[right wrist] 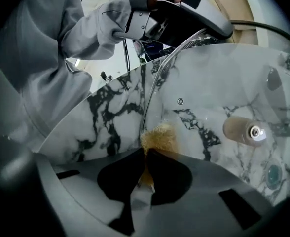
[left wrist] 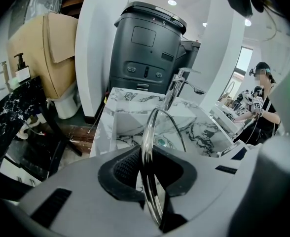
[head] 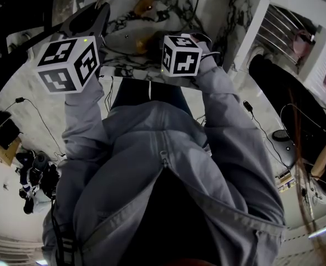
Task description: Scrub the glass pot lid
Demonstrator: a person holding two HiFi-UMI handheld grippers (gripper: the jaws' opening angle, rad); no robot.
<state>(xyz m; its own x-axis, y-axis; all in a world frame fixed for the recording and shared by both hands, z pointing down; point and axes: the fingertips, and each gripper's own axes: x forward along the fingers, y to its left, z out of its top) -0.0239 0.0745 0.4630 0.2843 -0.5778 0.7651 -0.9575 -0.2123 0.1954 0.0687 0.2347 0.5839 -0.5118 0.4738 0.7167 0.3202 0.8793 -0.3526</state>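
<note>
Standing on edge above the sink (left wrist: 127, 120), the lid (left wrist: 146, 147) is held at its rim by the left gripper (left wrist: 147, 172), whose 2 jaws are pinched on the glass. A tan scrubber (right wrist: 160, 138) is clamped between the right gripper's (right wrist: 146, 168) closed jaws and is laid against the lid near its rim. A faucet (left wrist: 177, 85) is seen behind.

Left gripper (left wrist: 147, 172) grips with fingers (left wrist: 119, 171) slightly parted; right gripper (right wrist: 146, 166) pinches nearly shut.
</note>
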